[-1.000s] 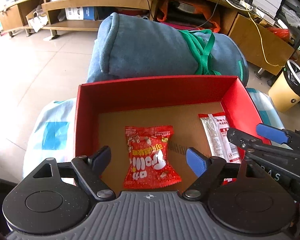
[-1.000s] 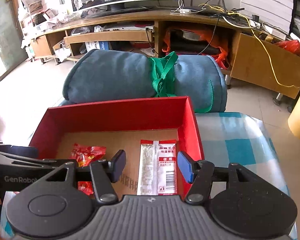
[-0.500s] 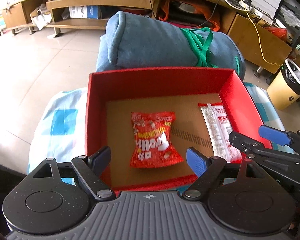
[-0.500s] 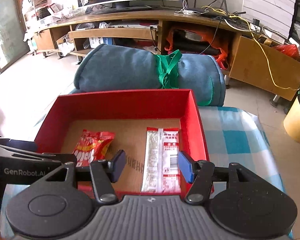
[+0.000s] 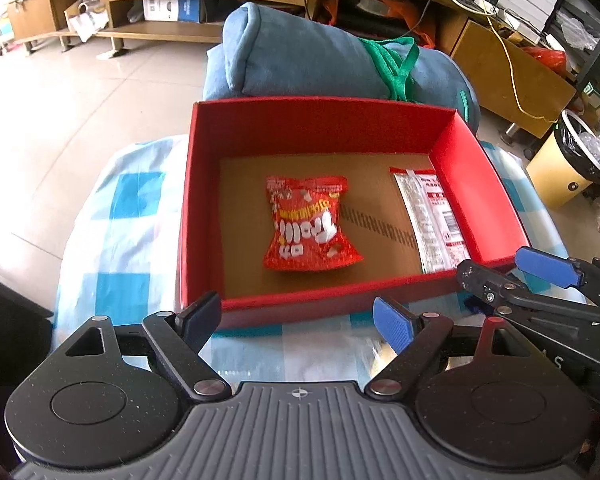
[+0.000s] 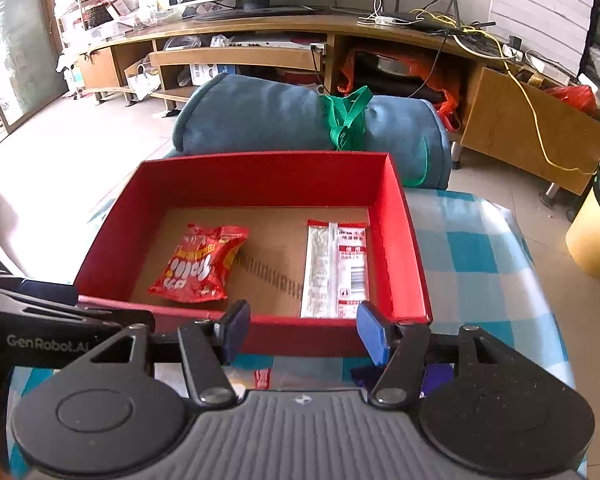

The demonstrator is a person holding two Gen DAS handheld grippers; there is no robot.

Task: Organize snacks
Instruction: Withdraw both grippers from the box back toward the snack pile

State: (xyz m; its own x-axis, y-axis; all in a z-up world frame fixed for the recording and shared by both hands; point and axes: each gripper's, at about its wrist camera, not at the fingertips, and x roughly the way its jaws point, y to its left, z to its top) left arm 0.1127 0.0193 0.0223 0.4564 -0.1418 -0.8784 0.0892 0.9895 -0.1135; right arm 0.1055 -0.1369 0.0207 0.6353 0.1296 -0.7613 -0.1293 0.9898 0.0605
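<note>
A red box (image 5: 328,120) (image 6: 260,168) with a brown cardboard floor stands on a blue-and-white checked cloth (image 5: 120,216) (image 6: 472,248). Inside lie a red snack bag (image 5: 308,224) (image 6: 200,264) near the middle and a long white-and-red packet (image 5: 428,216) (image 6: 336,268) along the right wall. My left gripper (image 5: 298,320) hangs open just before the box's near wall, nothing between its jaws. My right gripper (image 6: 302,332) (image 5: 512,268) is open too, at the box's near right corner, empty. Below it, bits of red and purple wrappers (image 6: 262,378) show on the cloth.
A rolled blue cushion with a green strap (image 5: 332,60) (image 6: 300,120) lies behind the box. Farther back stand a wooden TV bench (image 6: 260,40), cables, and a yellow bin (image 5: 568,168) (image 6: 596,236) at the right. Tiled floor lies to the left.
Both grippers have drawn back from over the box toward its near side, so the whole box and both snacks now show ahead of the fingers. Jaw widths look the same.
</note>
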